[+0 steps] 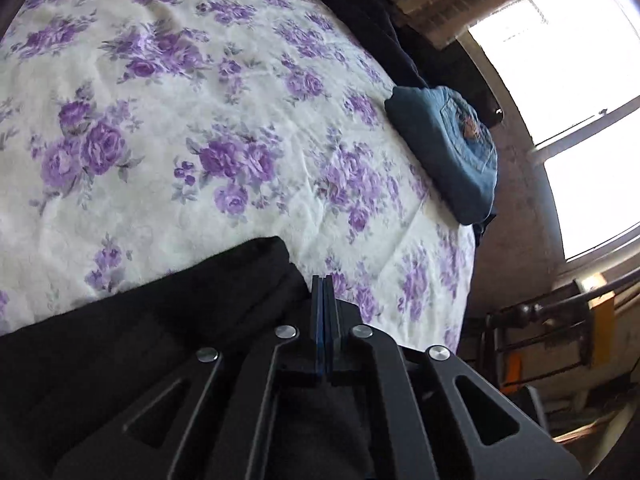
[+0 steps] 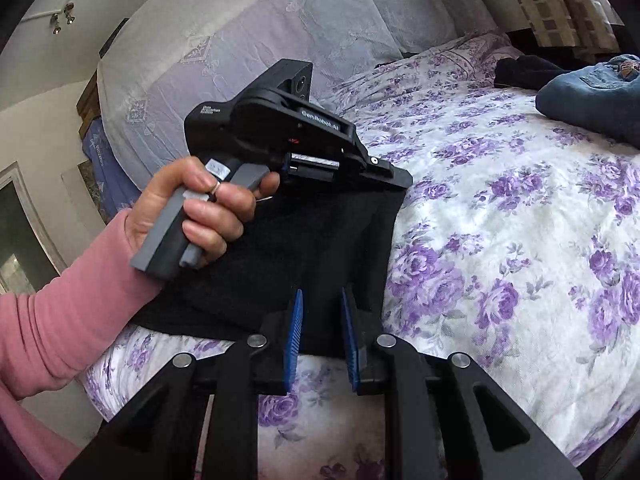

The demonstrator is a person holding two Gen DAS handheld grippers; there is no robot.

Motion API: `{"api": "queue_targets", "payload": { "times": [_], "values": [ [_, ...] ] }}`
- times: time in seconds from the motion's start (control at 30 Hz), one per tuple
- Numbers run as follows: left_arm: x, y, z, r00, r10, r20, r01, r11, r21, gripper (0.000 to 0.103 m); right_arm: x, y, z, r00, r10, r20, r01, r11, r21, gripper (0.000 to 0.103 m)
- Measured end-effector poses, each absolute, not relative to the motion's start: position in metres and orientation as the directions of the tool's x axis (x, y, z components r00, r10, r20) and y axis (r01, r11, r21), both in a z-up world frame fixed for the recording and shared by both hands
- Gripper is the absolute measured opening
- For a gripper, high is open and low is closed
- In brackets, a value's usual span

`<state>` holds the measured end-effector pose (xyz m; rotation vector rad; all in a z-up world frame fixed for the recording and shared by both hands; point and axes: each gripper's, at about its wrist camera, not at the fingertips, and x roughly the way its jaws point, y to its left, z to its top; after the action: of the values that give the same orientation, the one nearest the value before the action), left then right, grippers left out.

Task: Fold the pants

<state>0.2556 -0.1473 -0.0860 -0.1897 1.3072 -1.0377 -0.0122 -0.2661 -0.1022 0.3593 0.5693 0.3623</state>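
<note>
The black pants lie folded on the flowered bedspread near the bed's front edge. They also show in the left wrist view, under the tool. My left gripper has its blue pads pressed together with nothing seen between the tips; it hovers over the pants' far edge. In the right wrist view the left gripper is held by a hand above the pants. My right gripper is open, its blue pads apart over the pants' near edge.
A folded pair of blue jeans lies at the far side of the bed, also seen in the right wrist view, next to a dark garment. A covered headboard stands behind. A window and a wooden rail are beyond the bed.
</note>
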Motion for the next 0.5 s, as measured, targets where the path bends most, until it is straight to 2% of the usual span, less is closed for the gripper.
{"api": "queue_targets", "payload": {
  "times": [0.07, 0.13, 0.17, 0.27, 0.37, 0.4, 0.43, 0.47, 0.5],
  "values": [
    [0.252, -0.136, -0.060, 0.001, -0.713, -0.701, 0.568, 0.578, -0.586, 0.011, -0.014, -0.266, -0.103, 0.783, 0.428, -0.451, -0.235, 0.875, 0.423, 0.020],
    [0.239, -0.116, -0.033, 0.077, -0.725, -0.684, 0.614, 0.575, -0.541, 0.047, -0.015, -0.266, -0.104, 0.785, 0.432, -0.444, -0.238, 0.872, 0.428, 0.020],
    [0.233, -0.108, -0.026, 0.092, -0.734, -0.673, 0.622, 0.570, -0.537, 0.052, -0.017, -0.266, -0.104, 0.786, 0.434, -0.440, -0.241, 0.871, 0.428, 0.020],
    [0.208, -0.087, -0.025, 0.110, -0.727, -0.678, 0.648, 0.570, -0.506, 0.056, -0.021, -0.266, -0.106, 0.792, 0.439, -0.424, -0.253, 0.868, 0.427, 0.020],
    [0.201, -0.079, -0.066, 0.183, -0.592, -0.785, 0.614, 0.693, -0.379, 0.057, -0.021, -0.265, -0.105, 0.795, 0.438, -0.420, -0.255, 0.869, 0.423, 0.020],
    [0.200, -0.074, -0.077, 0.203, -0.595, -0.778, 0.616, 0.695, -0.371, 0.052, -0.020, -0.265, -0.105, 0.794, 0.436, -0.422, -0.254, 0.870, 0.422, 0.020],
    [0.196, -0.069, -0.076, 0.235, -0.607, -0.759, 0.623, 0.694, -0.361, 0.051, -0.020, -0.265, -0.105, 0.794, 0.434, -0.425, -0.251, 0.872, 0.421, 0.020],
    [0.189, -0.065, -0.070, 0.269, -0.583, -0.767, 0.608, 0.720, -0.335, 0.051, -0.020, -0.265, -0.105, 0.793, 0.432, -0.429, -0.249, 0.873, 0.419, 0.020],
    [0.183, -0.061, -0.064, 0.301, -0.575, -0.761, 0.590, 0.739, -0.325, 0.059, -0.021, -0.264, -0.104, 0.793, 0.430, -0.431, -0.249, 0.875, 0.416, 0.020]
  ]
}}
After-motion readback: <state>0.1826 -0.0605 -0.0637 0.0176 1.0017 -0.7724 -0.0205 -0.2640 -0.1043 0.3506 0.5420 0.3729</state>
